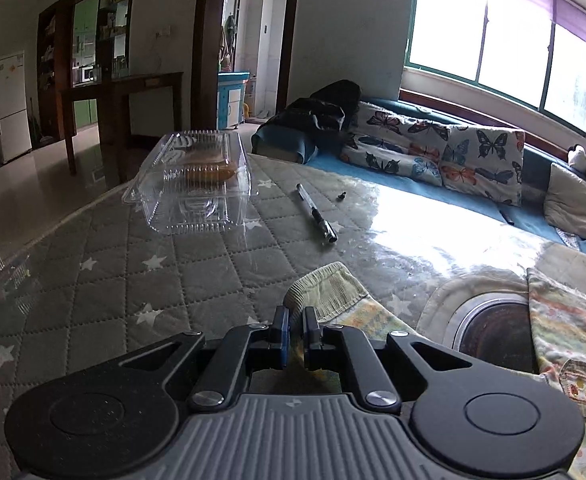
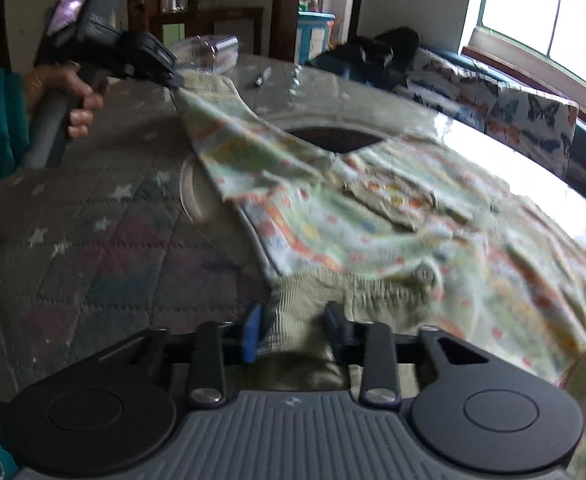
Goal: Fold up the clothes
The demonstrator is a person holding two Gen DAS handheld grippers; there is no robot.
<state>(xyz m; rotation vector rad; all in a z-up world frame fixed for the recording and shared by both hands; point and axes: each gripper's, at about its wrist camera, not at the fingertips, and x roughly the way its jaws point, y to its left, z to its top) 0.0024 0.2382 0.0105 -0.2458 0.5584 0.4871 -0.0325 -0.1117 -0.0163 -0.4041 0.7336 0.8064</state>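
Observation:
A small patterned child's garment point(image 2: 373, 216) with pale green ribbed cuffs lies spread over the quilted, star-printed table cover point(image 2: 93, 220). My left gripper point(image 1: 296, 330) is shut on one ribbed cuff point(image 1: 329, 288) and holds that sleeve or leg stretched; it shows at upper left in the right wrist view point(image 2: 175, 80). My right gripper point(image 2: 295, 322) has its jaws apart around the other ribbed cuff point(image 2: 305, 300), which lies between the fingers. The right wrist view is motion-blurred.
A clear plastic clamshell box point(image 1: 197, 180) with food stands on the far side of the table. A pen point(image 1: 317, 214) and a small screw point(image 1: 341, 196) lie beside it. A round metal-rimmed hole point(image 1: 493, 332) sits in the table. A butterfly-print sofa point(image 1: 445, 148) lies beyond.

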